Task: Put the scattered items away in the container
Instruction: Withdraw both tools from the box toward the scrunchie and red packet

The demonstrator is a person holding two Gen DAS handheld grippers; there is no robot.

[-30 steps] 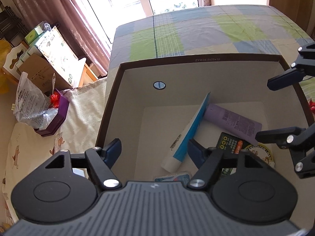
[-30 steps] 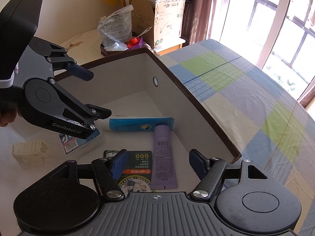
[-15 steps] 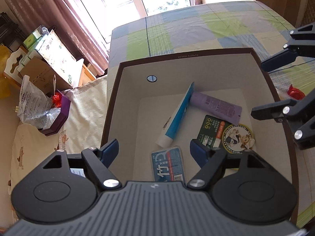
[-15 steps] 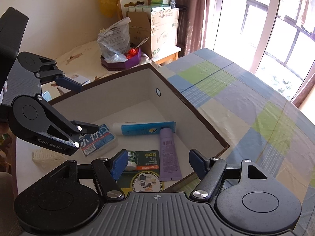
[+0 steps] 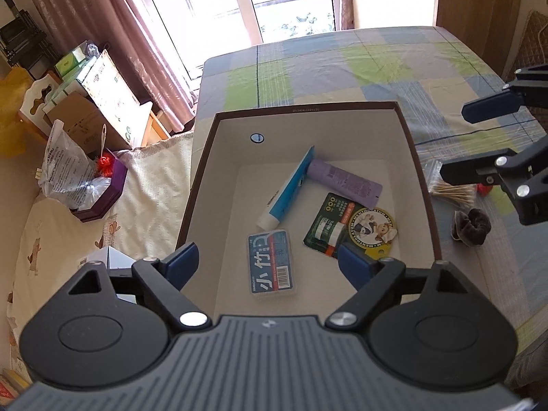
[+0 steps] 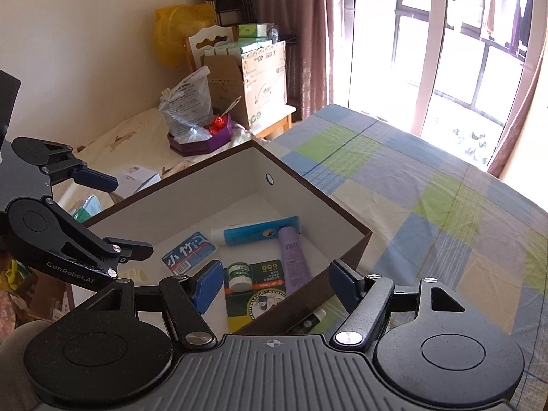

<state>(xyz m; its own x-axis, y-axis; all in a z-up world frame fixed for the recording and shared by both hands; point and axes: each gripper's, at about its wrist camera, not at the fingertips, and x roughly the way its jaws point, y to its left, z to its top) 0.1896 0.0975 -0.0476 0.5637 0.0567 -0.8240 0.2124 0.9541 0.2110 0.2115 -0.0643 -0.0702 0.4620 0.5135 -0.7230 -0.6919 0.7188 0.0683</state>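
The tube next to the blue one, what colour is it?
Purple tube, best seen from the left wrist.

A bed with a checked sheet (image 5: 359, 65) of green, blue and cream runs toward a bright window (image 6: 455, 44) hung with brownish curtains (image 5: 113, 24). Beside the bed, a purple octagonal tray (image 6: 202, 140) carries a clear plastic bag (image 6: 186, 102) and a red ornament. Behind it stands an open cardboard carton (image 6: 253, 82); a yellow bag (image 6: 174, 30) hangs near the wall.

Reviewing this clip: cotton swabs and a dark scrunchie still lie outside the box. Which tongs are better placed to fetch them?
Probably the right tongs: open, empty, hovering by the cotton swabs and scrunchie. The left tongs, also open, sit over the box.
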